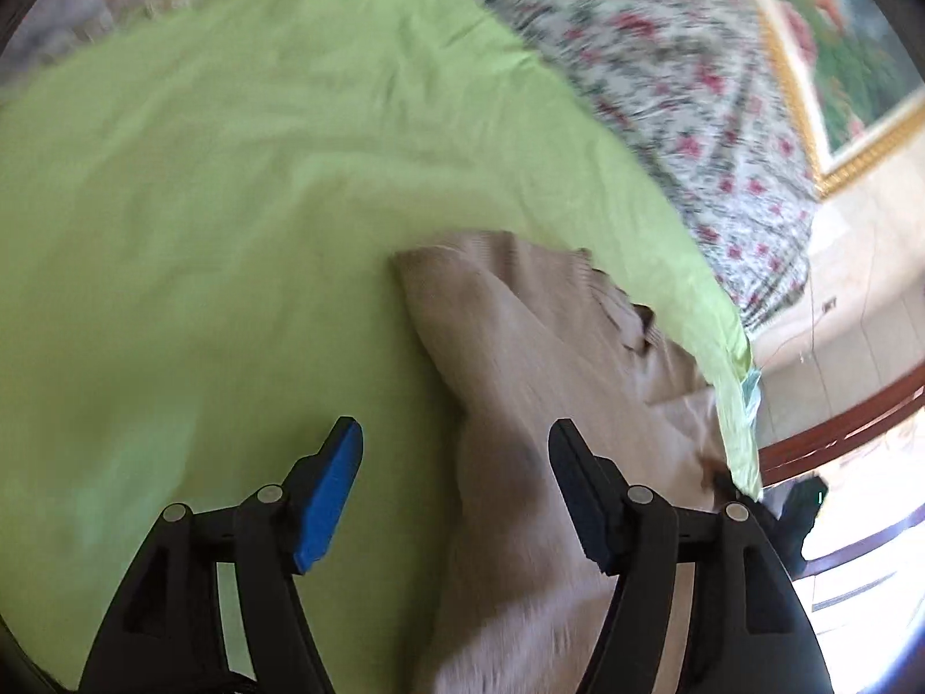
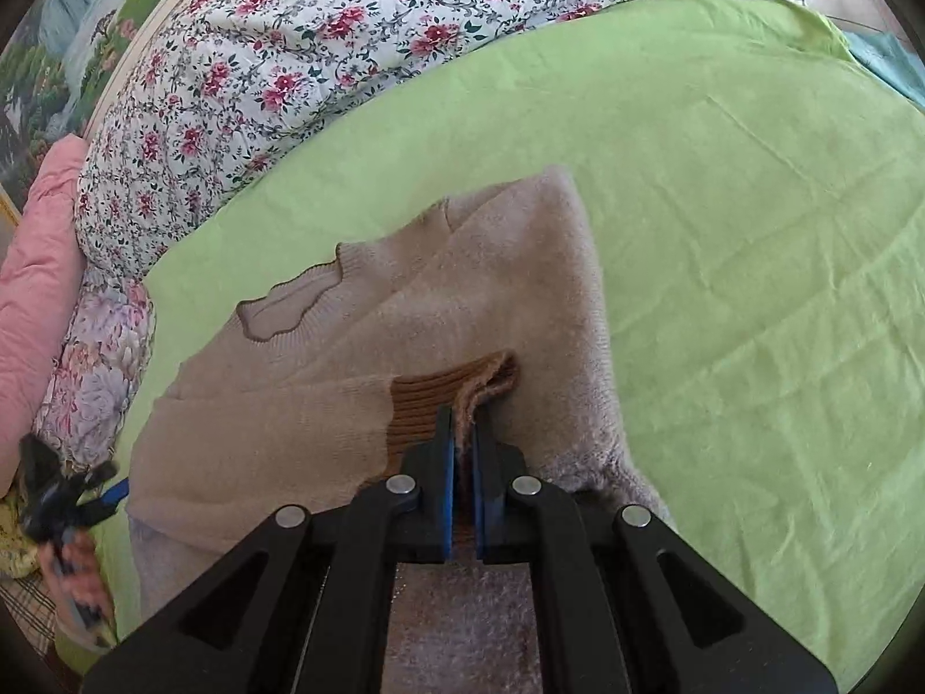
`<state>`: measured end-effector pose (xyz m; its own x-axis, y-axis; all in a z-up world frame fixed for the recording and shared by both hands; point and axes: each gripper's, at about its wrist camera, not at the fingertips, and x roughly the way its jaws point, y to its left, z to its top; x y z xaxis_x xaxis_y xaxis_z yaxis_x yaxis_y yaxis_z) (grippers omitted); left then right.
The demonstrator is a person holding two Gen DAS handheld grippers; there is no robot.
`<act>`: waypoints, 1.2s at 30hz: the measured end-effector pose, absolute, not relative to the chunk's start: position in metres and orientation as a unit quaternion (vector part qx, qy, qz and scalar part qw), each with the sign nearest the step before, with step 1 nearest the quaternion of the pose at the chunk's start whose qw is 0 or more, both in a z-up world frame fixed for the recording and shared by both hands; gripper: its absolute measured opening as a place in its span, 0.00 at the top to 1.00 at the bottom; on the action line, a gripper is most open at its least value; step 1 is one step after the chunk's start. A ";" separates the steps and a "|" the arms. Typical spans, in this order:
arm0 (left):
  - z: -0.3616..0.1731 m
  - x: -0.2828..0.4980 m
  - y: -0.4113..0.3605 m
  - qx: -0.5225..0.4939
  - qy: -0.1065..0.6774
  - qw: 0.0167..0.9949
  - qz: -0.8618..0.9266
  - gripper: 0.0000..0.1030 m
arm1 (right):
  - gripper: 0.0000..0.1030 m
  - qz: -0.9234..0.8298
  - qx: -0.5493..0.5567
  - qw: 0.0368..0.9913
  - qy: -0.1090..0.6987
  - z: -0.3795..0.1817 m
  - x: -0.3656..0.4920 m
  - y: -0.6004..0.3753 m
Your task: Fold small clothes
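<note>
Right hand-held gripper (image 2: 462,434): pressed together, pinching the brown ribbed cuff (image 2: 457,384) of the sweater's sleeve, which is drawn across the body of the garment.
Left hand-held gripper (image 1: 457,439): spread wide, nothing between its pads; it hangs just above the sweater's near edge, one finger over the knit, the other over the sheet.
Sweater (image 2: 404,312): small beige knit, lying partly folded on the green sheet (image 2: 722,231) of the bed, neckline toward the floral quilt.
How it will handle: I'd judge it light, soft and floppy, with no stiffness of its own; a fuzzy surface that should grip the pads well but stretch if tugged.
Where to take hold: the ribbed cuff, hem or a folded edge, where the knit is doubled and firmer.
Look: pale beige with a darker brown cuff and thin brown trim at the collar; a fleecy inner side shows near the sweater's right edge.
Beyond the sweater: floral quilt (image 2: 358,29), then a pink pillow (image 2: 40,266).
</note>
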<state>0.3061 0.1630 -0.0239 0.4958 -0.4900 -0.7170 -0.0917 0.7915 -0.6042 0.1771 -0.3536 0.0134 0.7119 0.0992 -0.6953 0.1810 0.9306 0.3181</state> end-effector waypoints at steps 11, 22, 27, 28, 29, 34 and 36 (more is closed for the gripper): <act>0.004 0.329 0.130 -0.199 0.391 0.896 -0.074 0.94 | 0.95 0.004 0.155 0.931 0.330 0.044 0.177 -0.333; -0.021 0.331 0.138 -0.191 0.397 0.896 -0.063 0.94 | 0.95 0.032 0.159 0.943 0.289 0.067 0.186 -0.323; -0.027 0.329 0.134 -0.164 0.409 0.896 -0.049 0.94 | 0.95 -0.013 0.157 0.913 0.377 0.027 0.207 -0.336; -0.028 0.329 0.132 -0.157 0.413 0.896 -0.044 0.94 | 0.95 -0.019 0.156 0.904 0.398 0.016 0.209 -0.338; -0.028 0.328 0.131 -0.152 0.416 0.896 -0.041 0.94 | 0.94 -0.021 0.157 0.898 0.411 0.007 0.210 -0.339; -0.015 0.307 0.122 -0.123 0.426 0.895 -0.048 0.91 | 0.78 -0.027 0.187 0.899 0.395 0.015 0.188 -0.349; -0.008 0.290 0.122 -0.121 0.429 0.894 -0.048 0.89 | 0.63 -0.025 0.190 0.905 0.381 0.023 0.174 -0.351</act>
<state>0.2897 0.1221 -0.0084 0.6267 -0.1891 -0.7560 -0.0191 0.9661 -0.2575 0.1738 -0.3507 0.0226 0.7086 0.0996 -0.6985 0.1894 0.9268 0.3243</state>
